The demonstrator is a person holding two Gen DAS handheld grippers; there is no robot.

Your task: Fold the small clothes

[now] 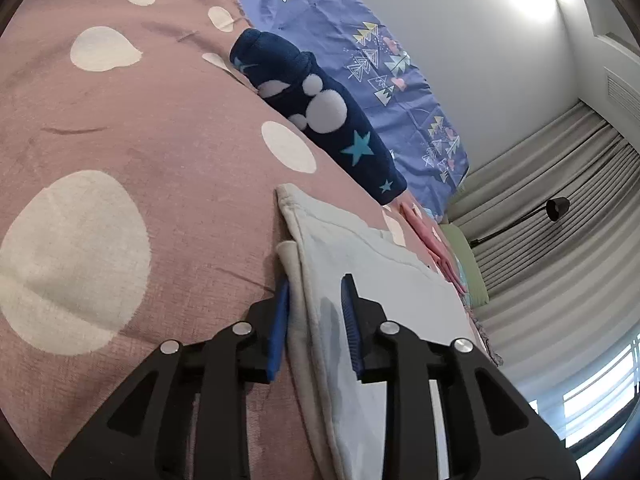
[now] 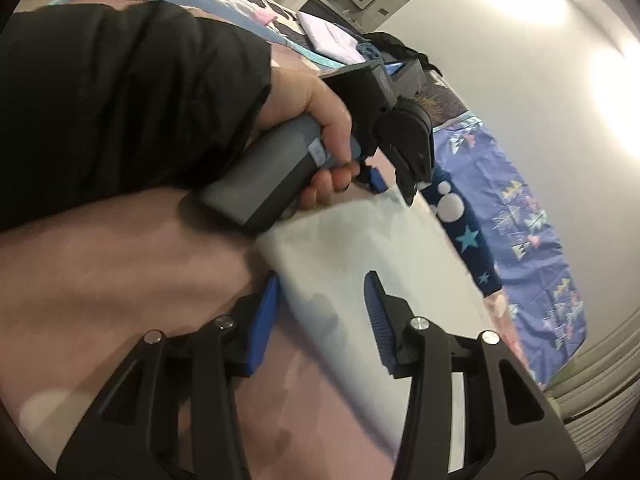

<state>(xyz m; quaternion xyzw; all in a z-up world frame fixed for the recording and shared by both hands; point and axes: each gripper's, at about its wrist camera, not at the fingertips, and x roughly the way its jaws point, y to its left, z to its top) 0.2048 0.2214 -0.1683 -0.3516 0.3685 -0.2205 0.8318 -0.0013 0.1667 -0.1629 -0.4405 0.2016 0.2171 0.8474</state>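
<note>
A navy star-print garment [image 1: 320, 120] lay beyond my pale folded cloth [image 1: 360, 264] on the pink spotted bedspread [image 1: 140, 140]. My left gripper [image 1: 314, 292] and right gripper [image 2: 322, 292] stood released, jaws astride the cloth's edge.

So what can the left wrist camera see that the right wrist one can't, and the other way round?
Only the left wrist view shows the black wall lamp, the grey curtains and the bedspread's big white spots. Only the right wrist view shows the person's hand holding the other tool, the black sleeve and stacked clothes behind. Both show the pale garment between blue fingers, the navy star-print garment and the purple patterned sheet.
</note>
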